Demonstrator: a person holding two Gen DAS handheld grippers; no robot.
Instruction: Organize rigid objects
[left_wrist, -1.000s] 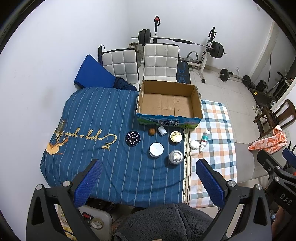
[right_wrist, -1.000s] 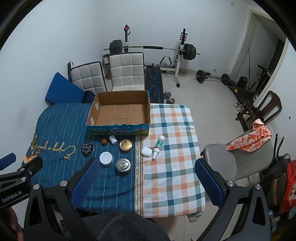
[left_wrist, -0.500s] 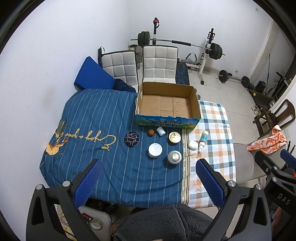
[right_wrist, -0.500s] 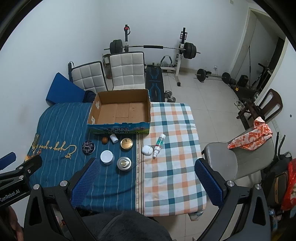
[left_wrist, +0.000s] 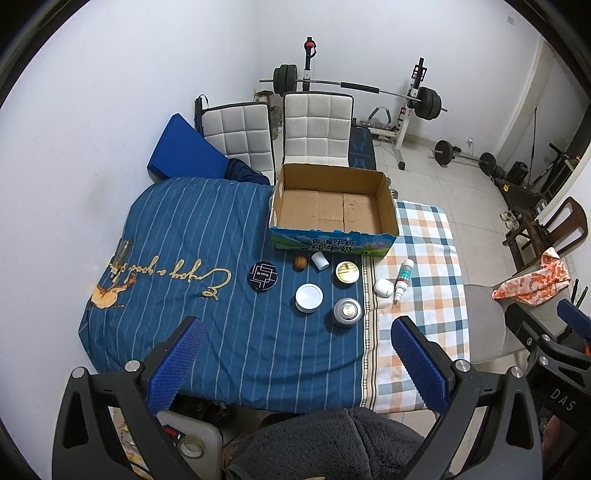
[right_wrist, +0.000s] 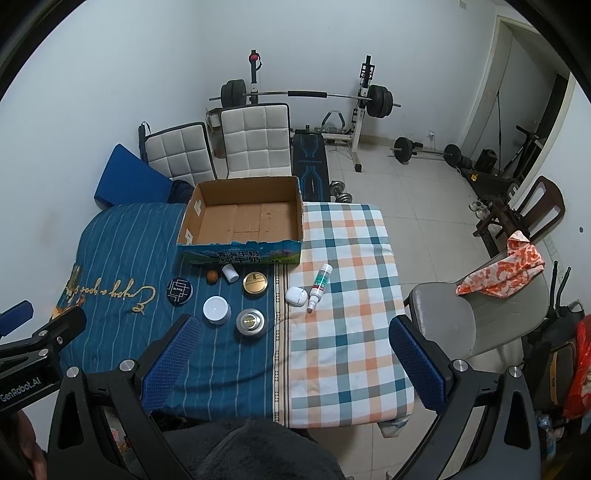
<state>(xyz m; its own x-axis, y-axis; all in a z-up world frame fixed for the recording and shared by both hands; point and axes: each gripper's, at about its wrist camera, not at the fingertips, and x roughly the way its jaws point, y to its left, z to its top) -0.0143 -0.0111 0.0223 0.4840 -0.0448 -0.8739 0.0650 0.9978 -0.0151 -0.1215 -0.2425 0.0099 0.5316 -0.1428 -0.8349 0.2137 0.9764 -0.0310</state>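
The left tool (left_wrist: 297, 363) and the right tool (right_wrist: 295, 363) are both held high above the table (right_wrist: 351, 332), well apart from everything on it. Each one has its two blue pads spread wide and holds nothing.

The open cardboard box (right_wrist: 243, 221) stands at the far side of the table with its long axis going left to right; its floor is bare cardboard. The small things lie in a group in front of the box. Just in front of its printed wall are a brown ball (right_wrist: 211, 277) and a small white cylinder (right_wrist: 229, 273), which lies tilted. Beside them a gold-lidded tin (right_wrist: 255, 283) sits flat, and to the left is a black round case (right_wrist: 179, 291). Nearer the camera are a white-lidded jar (right_wrist: 217, 309) and a silver tin (right_wrist: 251, 322), both upright with the lids facing up. On the checked cloth lies a white tube bottle (right_wrist: 319, 287); its long axis runs from far to near and the thin nozzle points toward the camera, slightly left. A white rounded case (right_wrist: 296, 296) lies just beside it, on its left.

The text on the black case is too small to read. A dark fleece sleeve (right_wrist: 266, 450) hides the near edge of the table in both views.
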